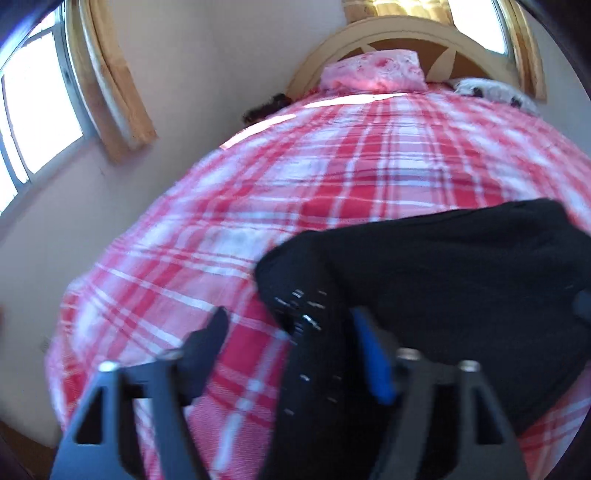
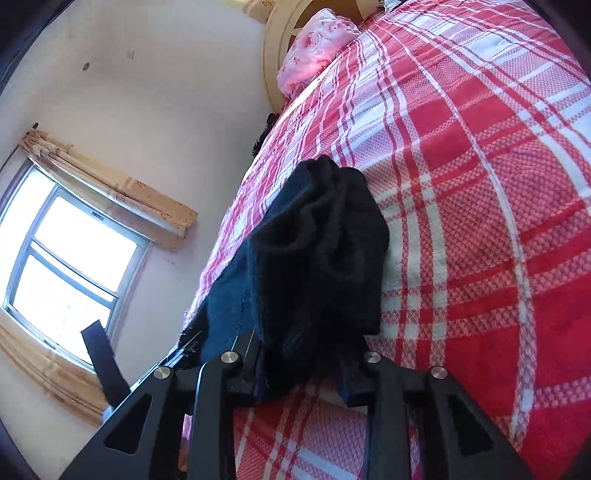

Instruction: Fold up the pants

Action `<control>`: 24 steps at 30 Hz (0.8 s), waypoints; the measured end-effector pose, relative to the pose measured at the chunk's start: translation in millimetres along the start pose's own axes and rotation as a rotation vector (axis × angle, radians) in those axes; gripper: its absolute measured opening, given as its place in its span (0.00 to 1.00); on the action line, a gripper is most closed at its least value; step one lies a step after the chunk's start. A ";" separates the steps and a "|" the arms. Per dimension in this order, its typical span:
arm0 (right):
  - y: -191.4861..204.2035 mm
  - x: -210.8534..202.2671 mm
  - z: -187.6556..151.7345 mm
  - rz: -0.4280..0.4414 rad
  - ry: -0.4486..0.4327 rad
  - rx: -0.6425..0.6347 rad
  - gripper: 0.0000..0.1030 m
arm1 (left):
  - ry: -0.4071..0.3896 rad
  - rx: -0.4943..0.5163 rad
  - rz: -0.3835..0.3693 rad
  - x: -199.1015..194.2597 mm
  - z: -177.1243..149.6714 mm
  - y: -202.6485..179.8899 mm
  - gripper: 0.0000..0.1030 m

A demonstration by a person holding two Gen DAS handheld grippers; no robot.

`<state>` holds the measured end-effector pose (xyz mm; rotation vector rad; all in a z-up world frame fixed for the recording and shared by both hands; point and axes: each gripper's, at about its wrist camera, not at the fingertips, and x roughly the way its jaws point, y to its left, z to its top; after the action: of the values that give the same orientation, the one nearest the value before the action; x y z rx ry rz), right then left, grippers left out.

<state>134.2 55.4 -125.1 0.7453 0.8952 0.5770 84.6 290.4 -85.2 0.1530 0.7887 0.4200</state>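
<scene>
The black pants (image 1: 436, 266) lie bunched on the red and white plaid bed cover (image 1: 295, 184), at the lower right of the left wrist view. My left gripper (image 1: 288, 328) is open above them; the waistband edge with small white marks lies between its fingers, and nothing is pinched. In the right wrist view the pants (image 2: 317, 251) rise in a folded heap straight ahead. My right gripper (image 2: 306, 373) is shut on the pants' near end, its fingertips buried in the cloth. The other gripper's finger (image 2: 101, 358) shows at the left.
A pink floral pillow (image 1: 373, 70) and a wooden headboard (image 1: 402, 33) are at the far end of the bed. A wall with a curtained window (image 1: 33, 110) runs along the bed's left side. A dark object (image 1: 266, 107) lies at the bed's far left edge.
</scene>
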 end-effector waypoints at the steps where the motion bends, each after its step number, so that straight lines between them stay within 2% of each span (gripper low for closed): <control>1: 0.9 -1.6 1.5 -0.014 0.013 0.009 0.34 | -0.008 0.008 0.007 -3.9 -0.4 3.6 0.83; 4: -1.7 -18.9 1.7 -0.037 0.007 0.082 0.41 | -0.003 -0.033 0.005 -20.5 -1.7 21.2 0.83; 6: -2.0 -44.7 1.8 -0.033 -0.078 0.123 0.44 | -0.025 -0.053 0.004 -33.5 -5.6 28.4 0.84; 8: 9.1 -69.7 -1.9 -0.064 -0.147 0.091 0.46 | -0.052 -0.069 0.007 -51.9 -9.8 32.3 0.85; 12: 59.2 -111.4 -19.3 -0.185 -0.247 -0.123 0.48 | -0.080 -0.100 -0.043 -82.4 -13.3 34.2 0.88; 15: 99.5 -125.0 -32.8 -0.235 -0.274 -0.303 0.50 | -0.114 -0.130 -0.090 -108.9 -18.2 34.6 0.95; 18: 130.6 -132.9 -59.1 -0.281 -0.295 -0.462 0.55 | -0.135 -0.161 -0.133 -130.3 -24.6 34.3 0.97; 20: 140.4 -137.3 -67.6 -0.287 -0.307 -0.519 0.56 | -0.146 -0.179 -0.153 -142.2 -29.0 34.3 0.97; 24: 149.2 -146.4 -84.3 -0.287 -0.318 -0.560 0.56 | -0.179 -0.183 -0.146 -159.6 -36.8 33.9 0.99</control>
<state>-32.6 69.9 25.8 0.1850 0.4938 0.4085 -52.3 253.1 3.4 -0.0374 0.5777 0.3335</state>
